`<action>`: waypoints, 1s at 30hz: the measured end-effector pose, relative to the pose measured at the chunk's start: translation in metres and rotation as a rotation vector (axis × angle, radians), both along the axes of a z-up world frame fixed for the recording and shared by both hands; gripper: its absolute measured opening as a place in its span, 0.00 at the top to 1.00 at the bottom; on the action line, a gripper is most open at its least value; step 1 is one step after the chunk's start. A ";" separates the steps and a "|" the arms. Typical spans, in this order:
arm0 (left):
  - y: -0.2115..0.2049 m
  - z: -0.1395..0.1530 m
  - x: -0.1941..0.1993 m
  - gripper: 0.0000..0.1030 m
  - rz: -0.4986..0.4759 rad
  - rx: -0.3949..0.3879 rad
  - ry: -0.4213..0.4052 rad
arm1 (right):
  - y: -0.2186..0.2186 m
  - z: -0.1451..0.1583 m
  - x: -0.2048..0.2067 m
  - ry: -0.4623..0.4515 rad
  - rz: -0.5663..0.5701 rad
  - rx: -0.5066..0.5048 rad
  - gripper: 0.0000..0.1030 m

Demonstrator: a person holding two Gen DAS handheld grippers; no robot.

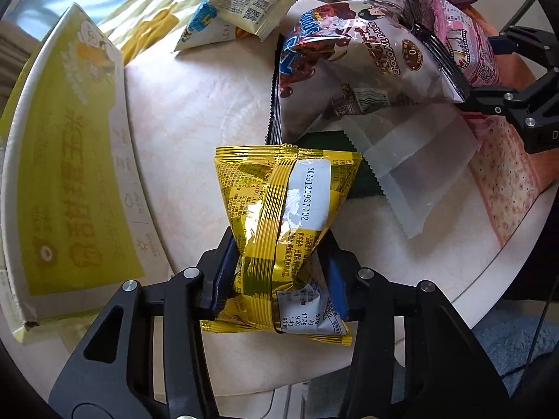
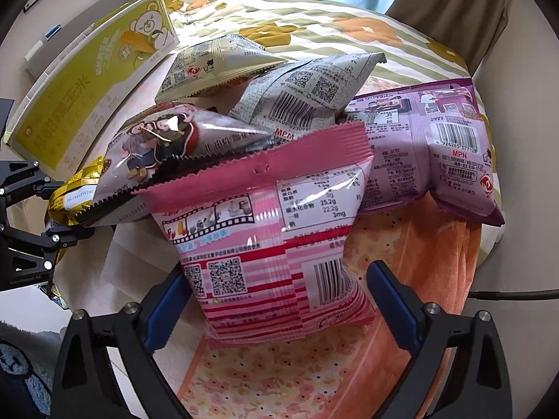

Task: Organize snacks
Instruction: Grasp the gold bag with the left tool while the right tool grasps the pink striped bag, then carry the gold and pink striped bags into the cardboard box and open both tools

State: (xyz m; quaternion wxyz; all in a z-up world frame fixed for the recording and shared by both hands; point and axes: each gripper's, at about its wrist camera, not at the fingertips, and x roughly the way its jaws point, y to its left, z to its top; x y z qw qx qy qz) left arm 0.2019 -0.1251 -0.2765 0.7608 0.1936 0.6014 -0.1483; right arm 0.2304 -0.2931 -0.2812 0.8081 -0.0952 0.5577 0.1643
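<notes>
gold snack packet pinched tight in left gripper; right gripper straddles pink packet, seemingly not yet gripping.

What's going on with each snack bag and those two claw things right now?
Yellow bag: squeezed in the left gripper.
Pink bag: lying between the right gripper's fingers, not yet pinched.
Chocolate bag: leaning on the pile.
Purple bag: lying flat, untouched.

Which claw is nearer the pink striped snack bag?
Right. The right claw straddles the pink striped snack bag, its pads not yet pressing. The left claw is off to the side, clamped on the gold snack packet.
</notes>
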 end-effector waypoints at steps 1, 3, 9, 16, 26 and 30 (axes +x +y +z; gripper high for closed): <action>-0.002 0.002 -0.002 0.59 0.004 -0.003 0.000 | 0.000 0.000 0.000 -0.004 0.002 -0.008 0.17; 0.000 0.004 -0.006 0.59 0.011 -0.013 0.000 | 0.000 0.000 -0.001 -0.009 0.000 -0.009 0.23; -0.004 0.012 -0.012 0.59 0.034 -0.026 -0.023 | -0.005 0.006 -0.007 -0.017 -0.002 -0.012 0.38; -0.005 0.038 -0.030 0.59 0.050 -0.036 -0.077 | -0.011 0.029 -0.020 -0.055 -0.022 0.008 0.39; -0.001 0.104 -0.046 0.59 0.115 -0.117 -0.210 | -0.012 0.082 -0.048 -0.147 -0.021 0.034 0.39; 0.020 0.126 -0.035 0.59 0.196 -0.185 -0.241 | -0.004 0.105 -0.052 -0.202 0.000 0.040 0.39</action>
